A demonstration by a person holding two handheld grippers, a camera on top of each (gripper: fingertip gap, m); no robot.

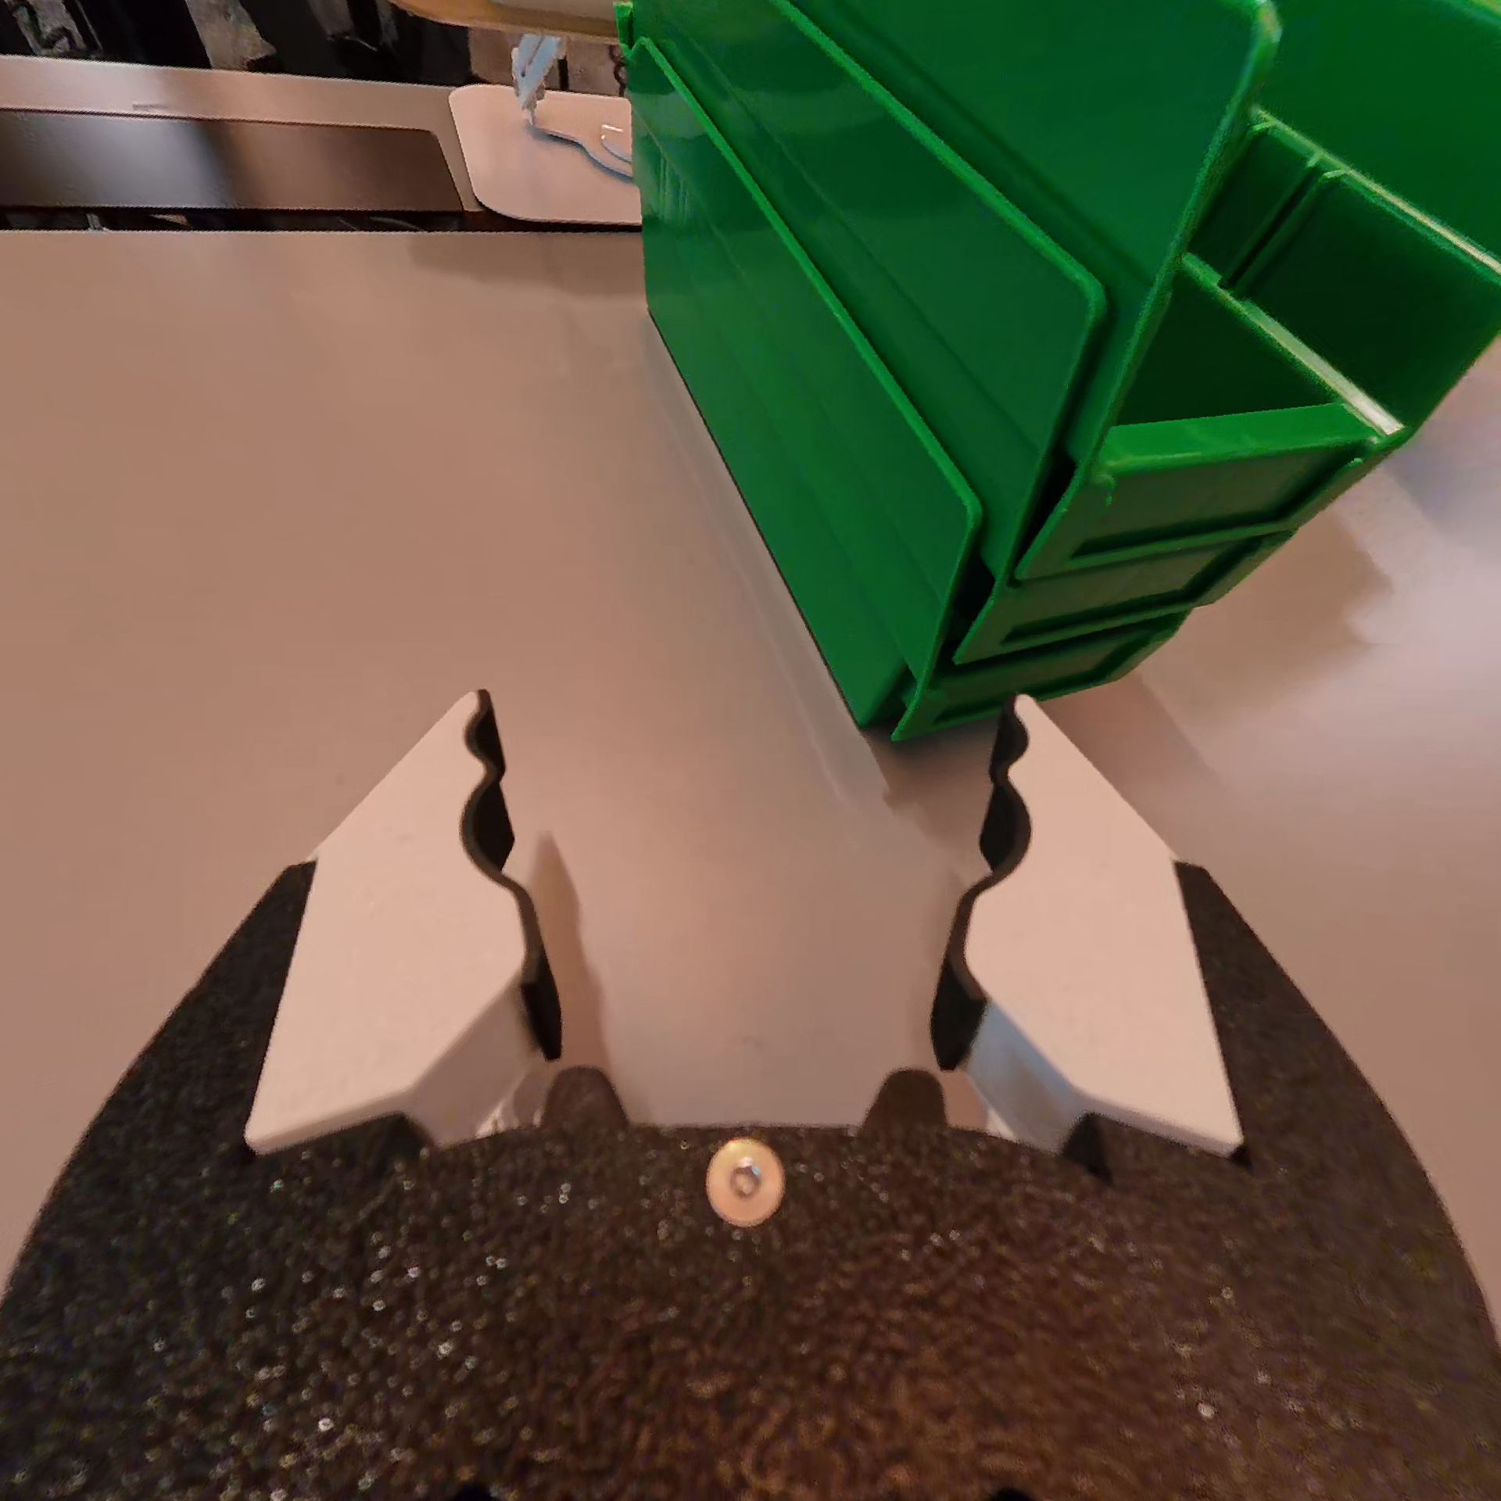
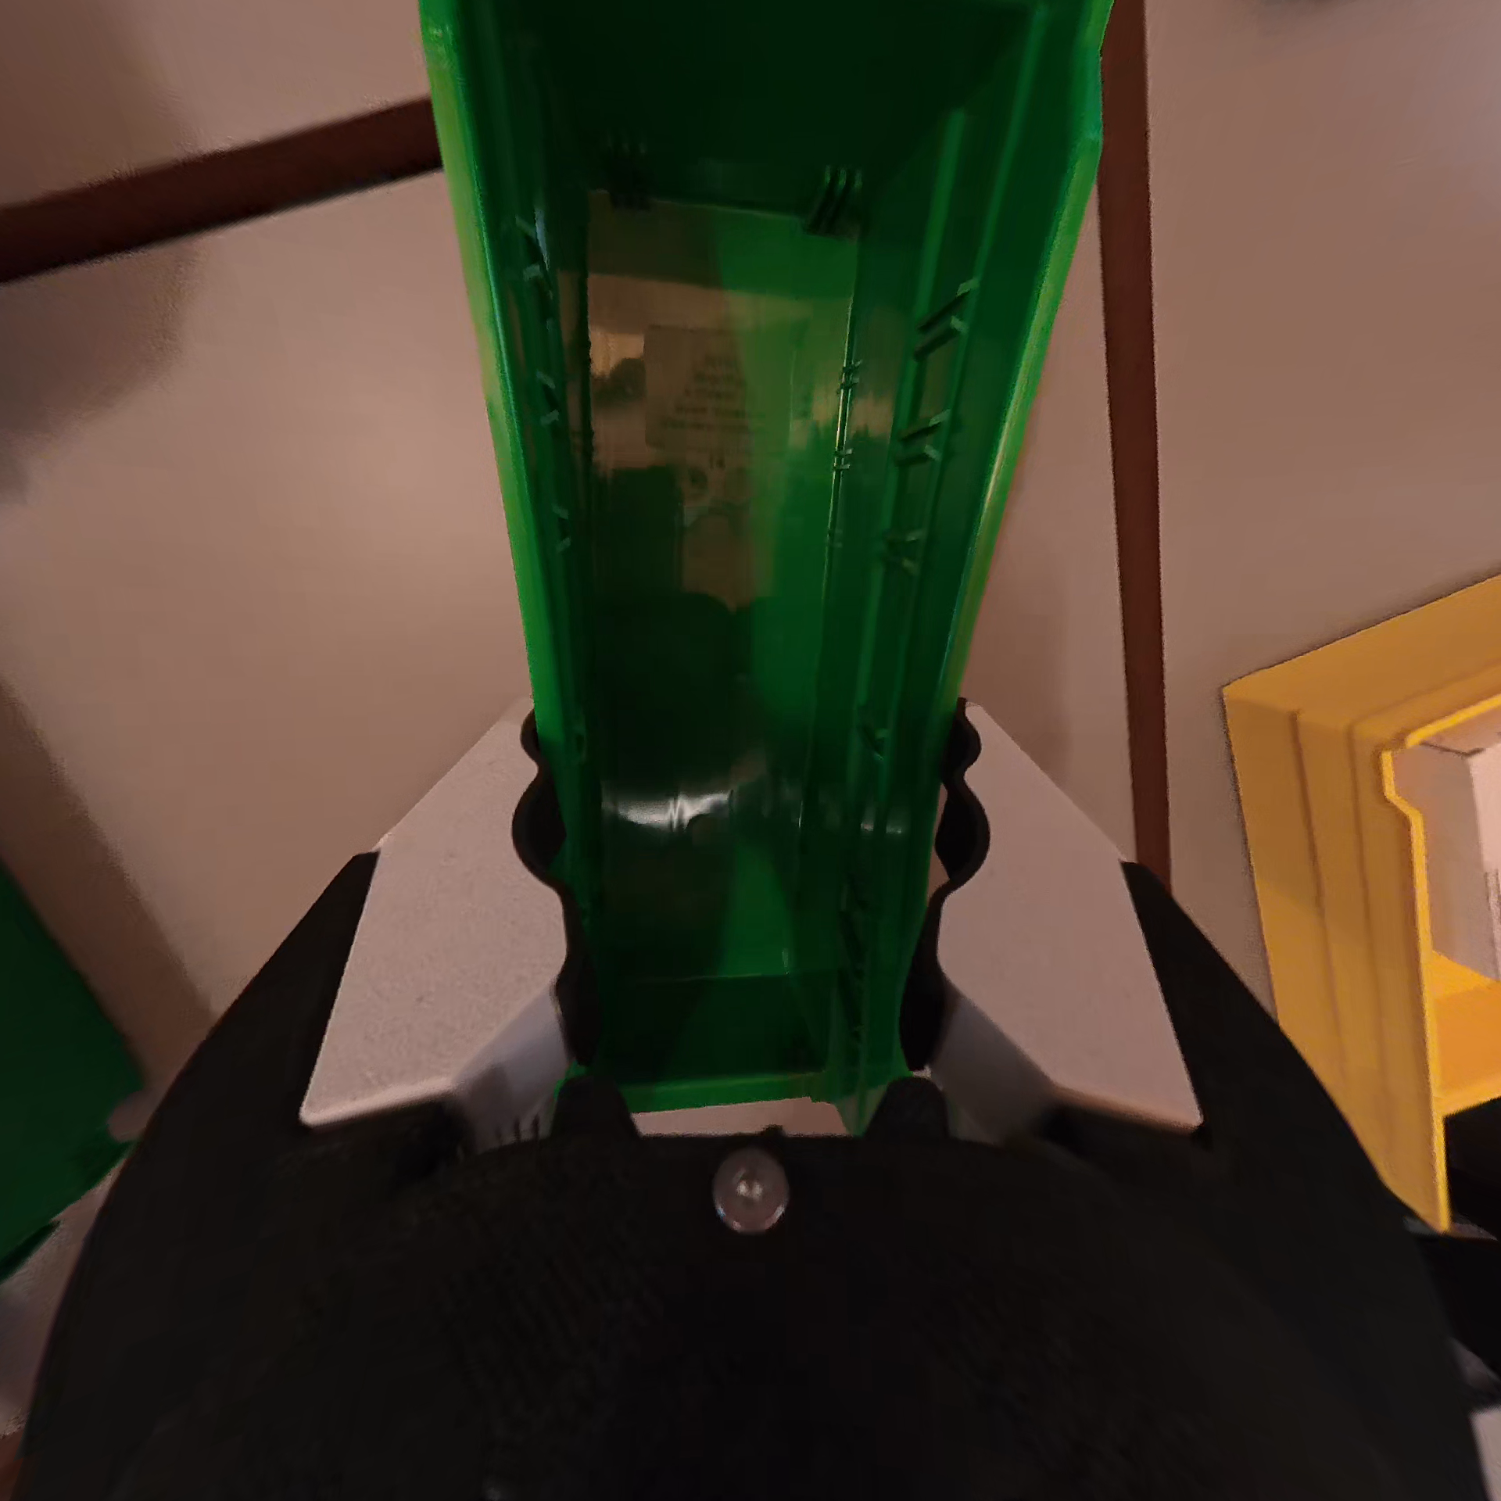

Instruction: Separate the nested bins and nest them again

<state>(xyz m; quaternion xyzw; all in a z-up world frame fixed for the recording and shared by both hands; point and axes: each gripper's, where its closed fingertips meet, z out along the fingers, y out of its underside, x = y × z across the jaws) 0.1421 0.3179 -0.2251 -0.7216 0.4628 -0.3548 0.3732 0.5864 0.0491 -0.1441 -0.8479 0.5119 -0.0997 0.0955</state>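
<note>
A stack of green nested bins (image 1: 934,390) stands on the beige table (image 1: 325,528) at the upper right of the left wrist view. My left gripper (image 1: 747,715) is open and empty, just left of and in front of the stack's near corner, with its right fingertip close to that corner. My right gripper (image 2: 747,715) is shut on a single green bin (image 2: 731,487), gripping both side walls near one end. That bin stretches away from the camera with its open inside facing me, held off the table. An edge of more green plastic (image 2: 49,1056) shows at the lower left.
A yellow bin (image 2: 1381,893) with a white item inside sits at the right of the right wrist view. A flat beige mat (image 1: 552,162) with a small tool lies beyond the table's far edge. A dark brown strip (image 2: 1129,406) runs behind the held bin.
</note>
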